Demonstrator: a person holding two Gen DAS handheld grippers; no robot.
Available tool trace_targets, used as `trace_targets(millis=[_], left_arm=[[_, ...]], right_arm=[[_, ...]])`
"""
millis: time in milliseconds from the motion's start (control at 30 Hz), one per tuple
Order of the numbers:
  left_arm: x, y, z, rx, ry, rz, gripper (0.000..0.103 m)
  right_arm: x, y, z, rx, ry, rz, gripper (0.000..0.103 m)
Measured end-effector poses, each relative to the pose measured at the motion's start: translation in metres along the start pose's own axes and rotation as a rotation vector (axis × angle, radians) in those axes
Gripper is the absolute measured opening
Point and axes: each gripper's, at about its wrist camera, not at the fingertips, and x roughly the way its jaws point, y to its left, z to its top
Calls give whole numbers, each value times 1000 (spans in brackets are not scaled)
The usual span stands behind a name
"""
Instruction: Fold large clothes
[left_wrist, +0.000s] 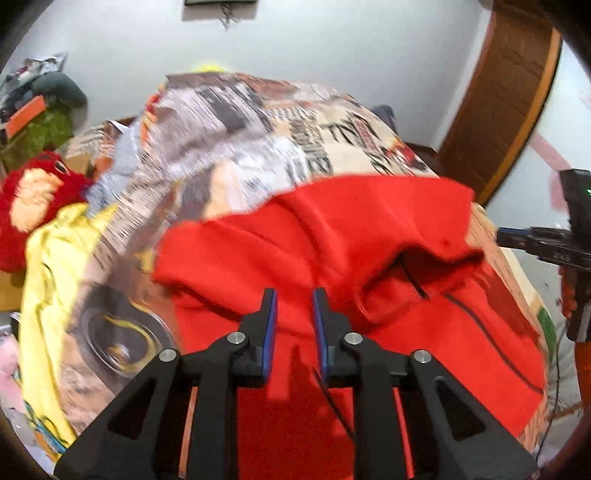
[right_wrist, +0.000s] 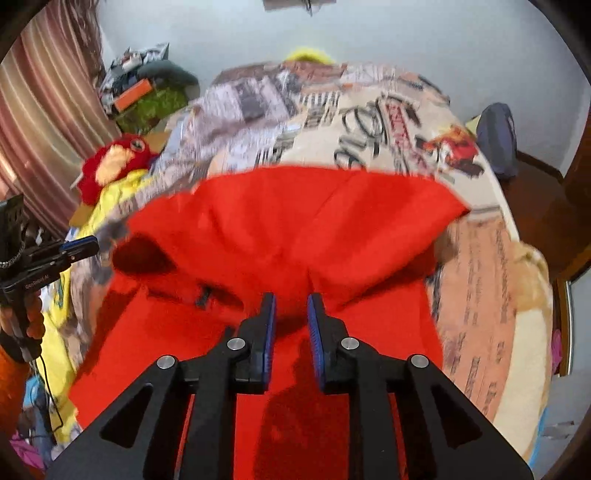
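Red garment (left_wrist: 369, 258) lies crosswise just ahead of my left gripper (left_wrist: 294, 295) and right gripper (right_wrist: 290, 299); both jaws spread, empty

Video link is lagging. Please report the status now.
Both claws open, left, right, nothing gripped. Red garment rumpled on bedspread. Nothing in the way.

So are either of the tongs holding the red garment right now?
No. Left tongs and right tongs are both open above the red garment, gripping nothing.
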Motion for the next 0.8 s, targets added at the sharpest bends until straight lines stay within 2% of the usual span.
trace_targets(millis=[133,267,433,567,600,633,700,800], left_arm=[[22,11,27,-46,3,-2,20],[63,8,39,-117,59,-91,20],[93,-21,26,-77,133,-145,20],[96,-38,-4,-6,177,-115,38],[92,-43,-15,25,171,-89,50],[87,-44,-23,42,154,-61,55],[73,-43,-36,68,115,-20,68],[61,-25,-47,10,127,-40,72]], right_arm=[[13,3,29,25,-17,21,19],[42,12,46,56,0,53,41],[87,23,34,59,133,83,42],[99,21,4,36,228,62,42],[98,20,-6,25,230,58,42],[93,19,-11,13,206,57,42],[80,18,-20,-9,179,39,49],[66,16,-25,-5,164,21,51]])
